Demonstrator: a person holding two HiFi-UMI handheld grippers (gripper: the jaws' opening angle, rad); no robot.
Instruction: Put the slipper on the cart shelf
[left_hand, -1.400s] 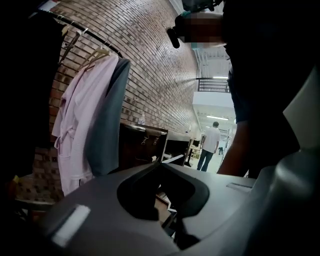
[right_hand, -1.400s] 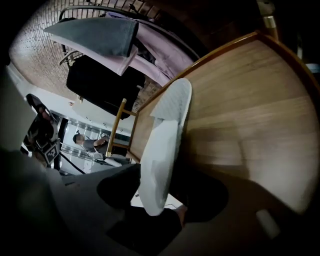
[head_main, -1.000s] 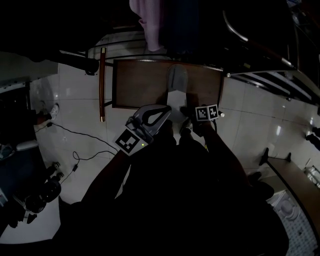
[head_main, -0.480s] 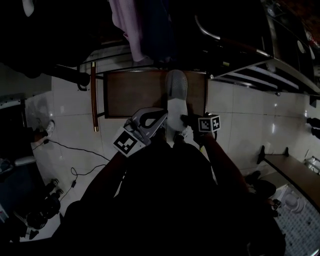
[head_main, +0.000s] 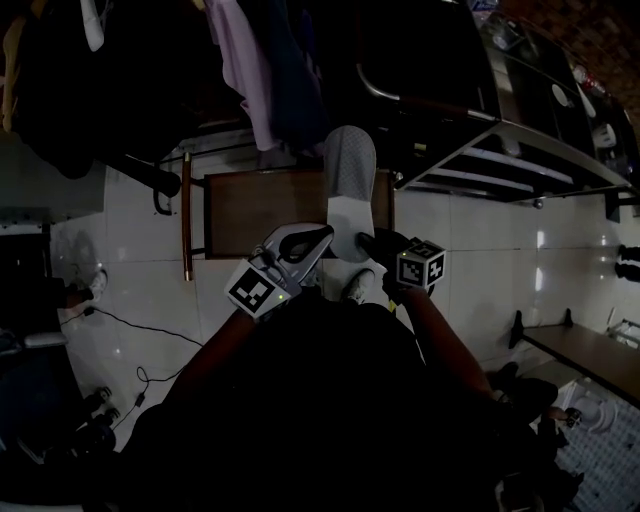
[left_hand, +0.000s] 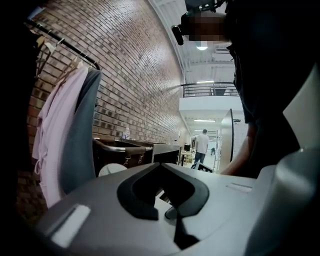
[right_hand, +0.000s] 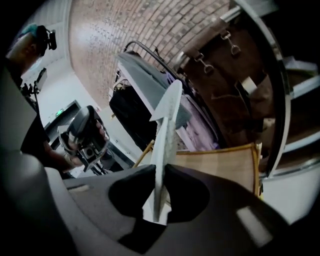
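right gripper (right_hand: 159, 176): clamping slipper (head_main: 350, 178), jaws just tightened | left gripper (left_hand: 173, 216): jaws together, empty | hold firm, steer right onto cart shelf (head_main: 480, 180)

Left gripper (left_hand: 172, 214): jaws together, tips apparently touching. Beyond, brick wall (left_hand: 135, 85); pink garment (left_hand: 52, 135) and grey garment (left_hand: 80, 137) hanging left; distant person (left_hand: 202, 143).

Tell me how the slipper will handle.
Probably fairly stiff: the slipper juts straight from the right gripper, whose jaws have just been closing on it, without drooping. Likely light: a pinch at one end holds it. It might pivot there.
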